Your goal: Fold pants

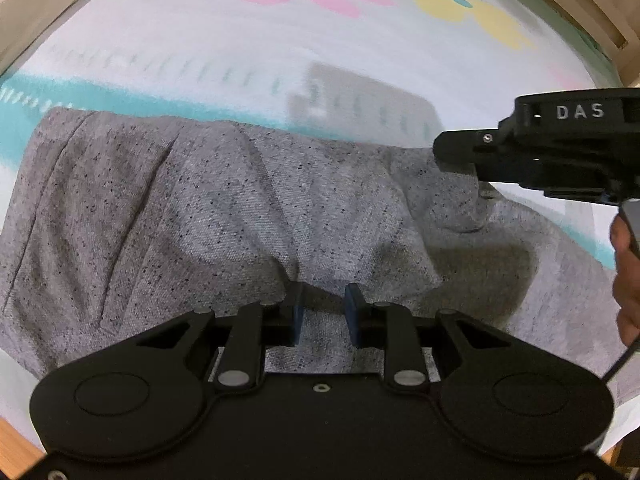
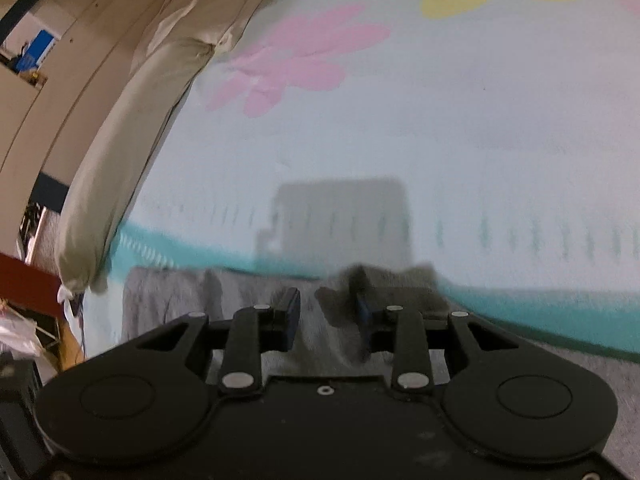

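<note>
Grey speckled knit fills the gap between the left tongs: their blue pads stand partly apart with a raised ridge of the pants running up between them. Whether the pads actually pinch that ridge, I cannot tell; the cloth rises there as if lifted, but no pad is seen pressing.

Right tongs, same partial gap. A dark fold of cloth sits by the right-hand pad, blurred. From the left wrist view these tongs meet the upper right corner of the garment, where the cloth bunches up toward them. Grip probable, not confirmed.

Pants lie on the bed, on a white sheet with pink and yellow flowers and a teal band, spread mostly flat with long creases. A second grey layer shows beneath at lower right.

Handling, as I judge it: soft, light jersey, limp, no stiffness to carry a fold by itself. It will sag between two holds and drag on the sheet. Best taken at edge or corner, through both layers, both holds kept level.

A beige pillow lies at the bed's left edge.
</note>
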Motion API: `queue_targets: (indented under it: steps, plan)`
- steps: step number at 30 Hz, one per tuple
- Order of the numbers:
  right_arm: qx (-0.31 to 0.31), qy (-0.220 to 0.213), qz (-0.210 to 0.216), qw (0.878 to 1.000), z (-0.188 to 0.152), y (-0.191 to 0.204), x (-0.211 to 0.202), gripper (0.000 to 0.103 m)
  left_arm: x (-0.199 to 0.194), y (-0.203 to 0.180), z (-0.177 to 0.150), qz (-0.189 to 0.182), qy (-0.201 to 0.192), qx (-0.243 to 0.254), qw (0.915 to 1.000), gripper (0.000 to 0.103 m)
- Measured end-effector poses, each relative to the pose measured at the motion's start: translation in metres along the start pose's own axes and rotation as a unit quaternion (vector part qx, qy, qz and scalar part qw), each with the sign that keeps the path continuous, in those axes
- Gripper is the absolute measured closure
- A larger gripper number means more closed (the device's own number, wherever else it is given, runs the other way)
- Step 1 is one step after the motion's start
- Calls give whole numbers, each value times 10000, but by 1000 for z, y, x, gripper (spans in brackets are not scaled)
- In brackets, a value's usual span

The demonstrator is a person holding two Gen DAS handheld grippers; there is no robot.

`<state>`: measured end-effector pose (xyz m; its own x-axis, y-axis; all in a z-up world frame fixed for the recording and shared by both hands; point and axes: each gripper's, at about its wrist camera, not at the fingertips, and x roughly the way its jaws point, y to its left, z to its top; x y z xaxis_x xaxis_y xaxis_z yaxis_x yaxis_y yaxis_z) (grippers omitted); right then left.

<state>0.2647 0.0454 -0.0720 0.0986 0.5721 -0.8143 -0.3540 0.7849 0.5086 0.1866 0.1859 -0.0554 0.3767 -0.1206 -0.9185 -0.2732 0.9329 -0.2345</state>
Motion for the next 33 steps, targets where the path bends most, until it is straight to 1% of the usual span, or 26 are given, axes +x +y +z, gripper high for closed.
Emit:
queue_targets:
  steps: [2,7,9,10,11,12,13,14,16,19,21,23,25,28,30,32,33]
  plan:
    - [33,62,-2,10000,2,-1,5,69,1,4,1,-13,9,-11,10000,69]
    - [266,570,138,9979,-4,-3,28,69,5,8,1,11,-22,77,10000,69]
    - [194,596,75,9980,-8,1,32,70,4,6,0,32,-38,112,9999,69]
    - [124,587,43,9982,-8,2,31,74,4,6,-1,45,-50,137,9999,69]
    - [36,511,18,9987,-8,5,29,100,3,4,-2,59,-57,151,9999,69]
    - [-152,263,27,9995,-5,10,21,99,3,4,-3,67,-71,148,9998,69]
    - [-455,-102,-26,9989,0,20,13,99,4,3,-6,73,-116,135,9998,69]
    - [-635,-287,-2,9976,5,29,9,99,5,2,-8,101,-156,161,9997,69]
    - [-519,-270,49,9983,16,35,9,99,5,-5,-13,220,-236,369,9988,69]
    - [-590,-200,-184,9979,19,36,22,99,5,-13,-20,365,-314,603,9970,69]
    - [-439,-185,-267,9985,21,32,30,99,7,-15,-24,387,-341,626,9967,69]
    - [-490,-196,-384,9979,21,31,37,99,8,-17,-27,395,-380,674,9962,69]
    - [-517,-118,-470,9975,24,29,48,99,8,-18,-30,413,-411,719,9957,69]
    - [-523,-51,-625,9967,25,26,66,99,6,-18,-37,425,-375,748,9956,69]
    - [-508,-34,-646,9966,26,24,74,99,3,-17,-46,428,-340,829,9951,69]
    - [-457,15,-593,9972,29,21,73,97,1,-17,-53,424,-290,951,9941,69]
    - [-405,-52,-606,9973,31,20,68,97,0,-17,-56,421,-253,1015,9936,69]
